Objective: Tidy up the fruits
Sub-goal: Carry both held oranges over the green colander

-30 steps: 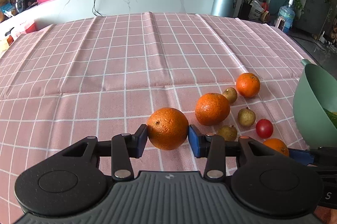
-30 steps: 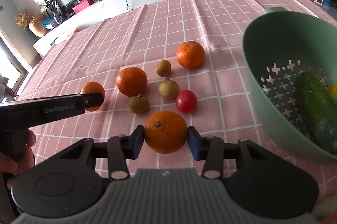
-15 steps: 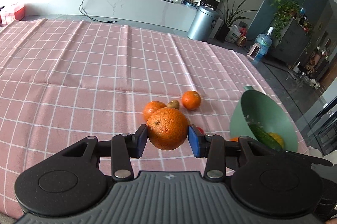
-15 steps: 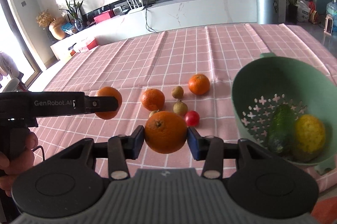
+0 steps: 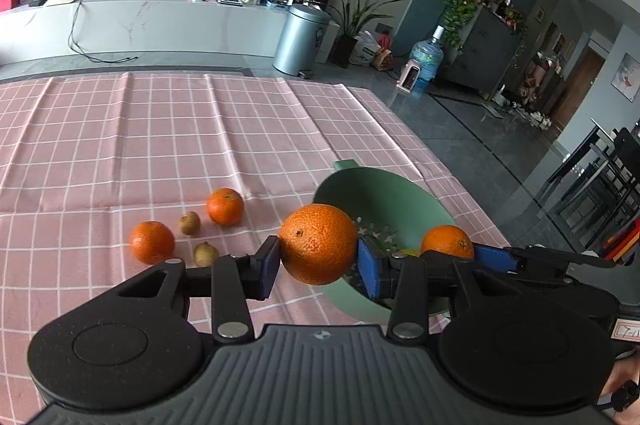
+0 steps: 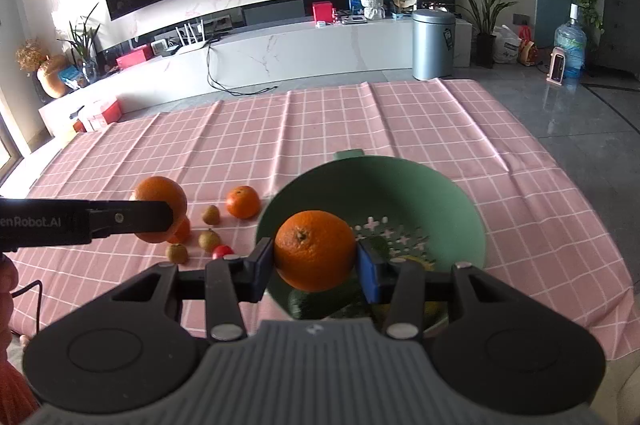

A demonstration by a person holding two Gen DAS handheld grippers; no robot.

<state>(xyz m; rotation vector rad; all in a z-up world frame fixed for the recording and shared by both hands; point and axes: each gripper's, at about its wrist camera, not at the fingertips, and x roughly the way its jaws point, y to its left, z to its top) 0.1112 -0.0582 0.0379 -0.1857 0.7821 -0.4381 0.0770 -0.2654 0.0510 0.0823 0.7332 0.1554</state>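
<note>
My left gripper (image 5: 318,263) is shut on an orange (image 5: 318,249), held in the air beside the left rim of the green colander (image 5: 384,193). My right gripper (image 6: 316,265) is shut on another orange (image 6: 314,249), held above the colander (image 6: 440,193), which holds a cucumber (image 6: 320,305) and a yellow fruit. The left gripper's orange shows in the right wrist view (image 6: 162,193); the right gripper's orange shows in the left wrist view (image 5: 447,241). On the pink checked cloth lie two oranges (image 5: 225,205) (image 5: 152,241), small brown fruits (image 5: 189,223) and a red tomato (image 6: 222,251).
The cloth's (image 6: 360,121) right edge falls off to a grey floor close to the colander. A low white cabinet (image 6: 300,53) and a metal bin (image 6: 433,43) stand beyond the table's far edge.
Both grippers have risen and swung right with their oranges. The right one has come over the colander; the left one has come up to its left rim.
</note>
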